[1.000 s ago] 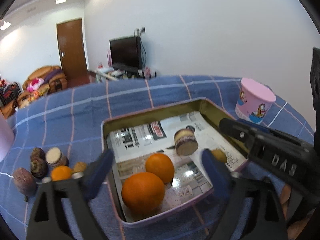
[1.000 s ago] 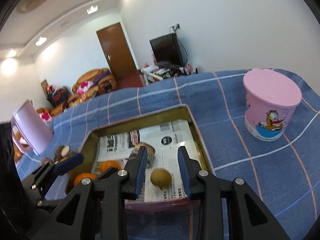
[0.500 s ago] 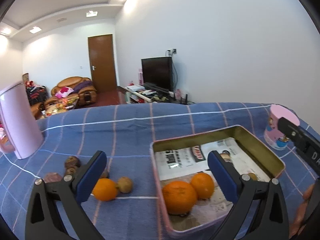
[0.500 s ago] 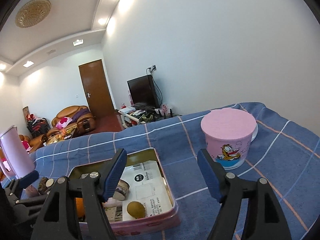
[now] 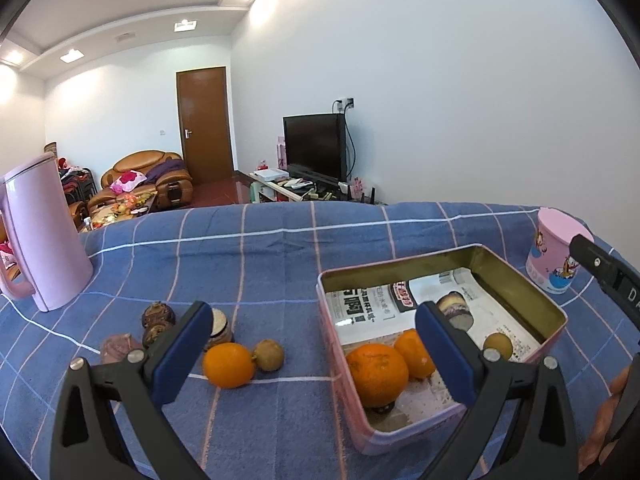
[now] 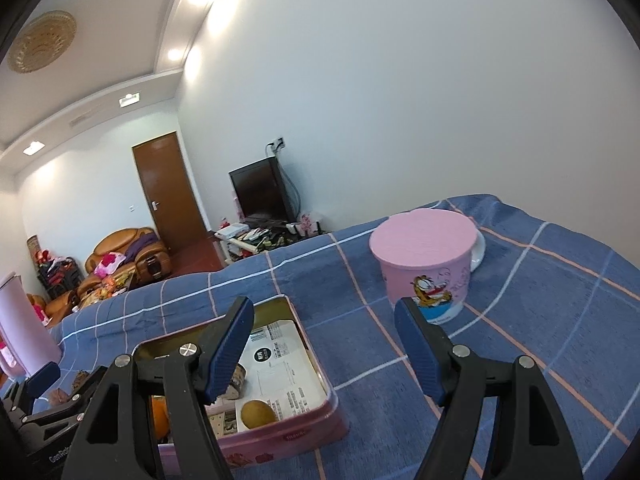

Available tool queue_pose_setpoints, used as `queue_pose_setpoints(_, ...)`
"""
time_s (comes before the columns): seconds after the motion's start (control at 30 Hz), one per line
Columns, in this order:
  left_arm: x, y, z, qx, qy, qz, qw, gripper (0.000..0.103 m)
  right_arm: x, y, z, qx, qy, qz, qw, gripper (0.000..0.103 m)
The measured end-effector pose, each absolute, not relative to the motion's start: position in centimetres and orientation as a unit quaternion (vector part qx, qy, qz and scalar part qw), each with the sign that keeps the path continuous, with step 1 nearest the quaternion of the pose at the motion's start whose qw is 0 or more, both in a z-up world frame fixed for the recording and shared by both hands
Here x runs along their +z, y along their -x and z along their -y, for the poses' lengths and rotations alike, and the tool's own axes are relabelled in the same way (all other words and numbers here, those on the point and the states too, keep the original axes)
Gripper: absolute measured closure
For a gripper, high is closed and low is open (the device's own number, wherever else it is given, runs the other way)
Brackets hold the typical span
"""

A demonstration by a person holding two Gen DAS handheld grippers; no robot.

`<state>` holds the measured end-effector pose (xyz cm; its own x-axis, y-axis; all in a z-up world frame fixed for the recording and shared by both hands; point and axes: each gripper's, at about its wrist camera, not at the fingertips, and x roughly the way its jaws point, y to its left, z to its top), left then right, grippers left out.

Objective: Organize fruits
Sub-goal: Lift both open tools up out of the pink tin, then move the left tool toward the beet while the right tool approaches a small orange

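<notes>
Both views have pulled back from the tin. Left wrist: left hand-held gripper [image 5: 314,354] spread, empty, facing the loose orange [image 5: 228,365] and kiwi [image 5: 269,355] outside the tin [image 5: 516,280]. Right wrist: right hand-held gripper [image 6: 324,350] spread, empty; its kiwi [image 6: 258,414] lies at the tin's near corner

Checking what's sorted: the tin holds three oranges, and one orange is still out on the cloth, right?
Not quite: the tin holds two oranges, as the left wrist view shows. One orange is still out on the cloth.
</notes>
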<state>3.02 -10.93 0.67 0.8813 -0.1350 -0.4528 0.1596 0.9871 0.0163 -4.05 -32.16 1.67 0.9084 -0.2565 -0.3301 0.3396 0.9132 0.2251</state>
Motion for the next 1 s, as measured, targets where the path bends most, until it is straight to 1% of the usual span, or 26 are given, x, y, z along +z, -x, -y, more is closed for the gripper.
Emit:
queue_pose_setpoints(0.33,0.5,-2.5,8.5,-0.082,-0.01,-0.246,0.966,0.0,2.2,6.0,30.9,-0.182,-0.128,-0.134,0.966,0.029)
queue_pose_setpoints(0.6,0.4,-2.1,6.4,-0.078,-0.017,-0.25,0.965,0.0,2.1,6.7,28.3,-0.164,-0.125,-0.146,0.968,0.029)
queue_pose_setpoints(1.0,0.2,-2.8,1.8,-0.063,-0.015,-0.257,0.964,0.0,1.6,5.4,23.0,-0.131,-0.108,-0.162,0.972,0.029)
